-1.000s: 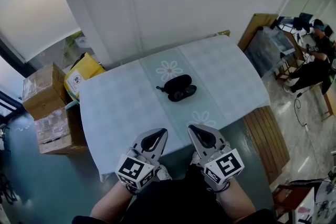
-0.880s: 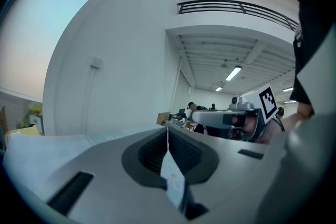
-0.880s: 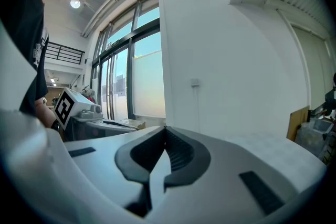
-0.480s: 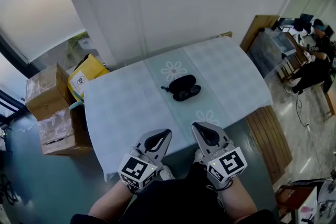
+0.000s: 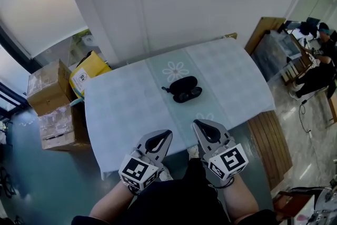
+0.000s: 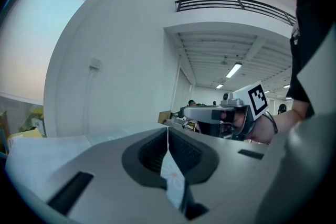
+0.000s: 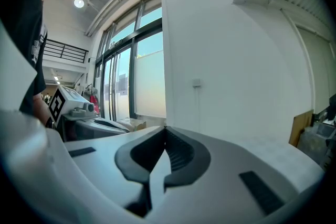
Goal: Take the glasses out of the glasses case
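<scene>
glasses case lies on: table with a pale checked cloth, near its middle, well apart from both grippers
left gripper: jaws closed tip to tip, nothing held, low at the near table edge
right gripper: jaws pressed together, empty, beside the left one
case: dark, seems to lie open
glasses: apparently in the nearer half; too small to be sure
step: reach not yet begun
next: likely bring both forward, part the jaws, steady the case, pinch the frame

Bare table all round glasses case; boxes off left edge.
</scene>
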Action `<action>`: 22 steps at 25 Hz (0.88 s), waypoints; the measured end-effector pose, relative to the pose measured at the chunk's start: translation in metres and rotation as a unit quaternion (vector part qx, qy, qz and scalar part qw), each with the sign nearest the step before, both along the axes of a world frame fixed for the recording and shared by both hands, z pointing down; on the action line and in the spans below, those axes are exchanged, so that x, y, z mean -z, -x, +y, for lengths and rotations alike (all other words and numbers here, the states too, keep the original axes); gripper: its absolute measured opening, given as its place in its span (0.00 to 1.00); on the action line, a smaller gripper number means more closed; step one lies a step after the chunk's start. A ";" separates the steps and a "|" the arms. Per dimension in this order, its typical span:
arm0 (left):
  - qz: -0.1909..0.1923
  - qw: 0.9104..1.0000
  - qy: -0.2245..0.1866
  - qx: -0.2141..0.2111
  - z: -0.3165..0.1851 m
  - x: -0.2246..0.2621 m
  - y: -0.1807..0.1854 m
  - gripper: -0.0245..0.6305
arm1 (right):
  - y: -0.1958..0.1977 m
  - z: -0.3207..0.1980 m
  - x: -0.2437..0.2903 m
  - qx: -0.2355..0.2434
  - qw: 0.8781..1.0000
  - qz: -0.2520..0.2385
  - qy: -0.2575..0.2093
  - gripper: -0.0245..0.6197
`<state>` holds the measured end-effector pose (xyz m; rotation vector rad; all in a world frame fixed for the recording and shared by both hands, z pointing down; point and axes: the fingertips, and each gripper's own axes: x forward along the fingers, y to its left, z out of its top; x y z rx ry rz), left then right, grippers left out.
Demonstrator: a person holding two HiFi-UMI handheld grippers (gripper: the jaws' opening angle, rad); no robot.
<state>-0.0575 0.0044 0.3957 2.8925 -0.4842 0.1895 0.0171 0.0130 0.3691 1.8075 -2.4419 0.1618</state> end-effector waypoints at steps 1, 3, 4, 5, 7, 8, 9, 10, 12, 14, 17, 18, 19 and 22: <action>0.001 1.000 0.001 0.004 -0.001 0.000 -0.003 0.08 | -0.004 -0.002 0.000 0.003 1.000 0.001 0.001 0.07; 0.002 1.000 0.002 0.011 -0.004 0.001 -0.009 0.08 | -0.011 -0.007 0.000 0.010 1.000 0.004 0.003 0.07; 0.002 1.000 0.003 0.015 -0.005 0.000 -0.011 0.08 | -0.014 -0.009 0.000 0.013 1.000 0.006 0.003 0.07; 0.002 1.000 0.004 0.018 -0.006 0.000 -0.014 0.08 | -0.018 -0.011 -0.001 0.017 1.000 0.008 0.005 0.07; 0.001 1.000 0.006 0.025 -0.008 -0.001 -0.019 0.08 | -0.025 -0.017 -0.004 0.025 1.000 0.010 0.010 0.07; 0.001 1.000 0.007 0.028 -0.010 -0.002 -0.022 0.08 | -0.030 -0.020 -0.005 0.028 0.999 0.012 0.012 0.07; 0.000 0.999 0.009 0.032 -0.012 -0.003 -0.025 0.08 | -0.033 -0.023 -0.006 0.031 0.999 0.013 0.013 0.07; -0.002 0.999 0.010 0.035 -0.014 -0.004 -0.028 0.08 | -0.037 -0.027 -0.007 0.033 0.999 0.014 0.015 0.07; -0.004 0.999 0.013 0.042 -0.020 -0.005 -0.032 0.08 | -0.043 -0.034 -0.008 0.040 0.999 0.016 0.018 0.07; -0.004 0.999 0.015 0.047 -0.025 -0.007 -0.037 0.08 | -0.048 -0.041 -0.010 0.048 0.998 0.023 0.020 0.07; -0.007 0.998 0.018 0.054 -0.031 -0.011 -0.045 0.08 | -0.057 -0.051 -0.017 0.058 0.998 0.028 0.029 0.07; -0.008 0.998 0.019 0.055 -0.033 -0.012 -0.048 0.08 | -0.059 -0.054 -0.020 0.062 0.997 0.028 0.033 0.07; -0.009 0.998 0.019 0.057 -0.035 -0.013 -0.051 0.08 | -0.062 -0.058 -0.023 0.066 0.997 0.030 0.035 0.07; -0.013 0.998 0.020 0.061 -0.041 -0.018 -0.058 0.08 | -0.068 -0.070 -0.028 0.076 0.996 0.033 0.040 0.07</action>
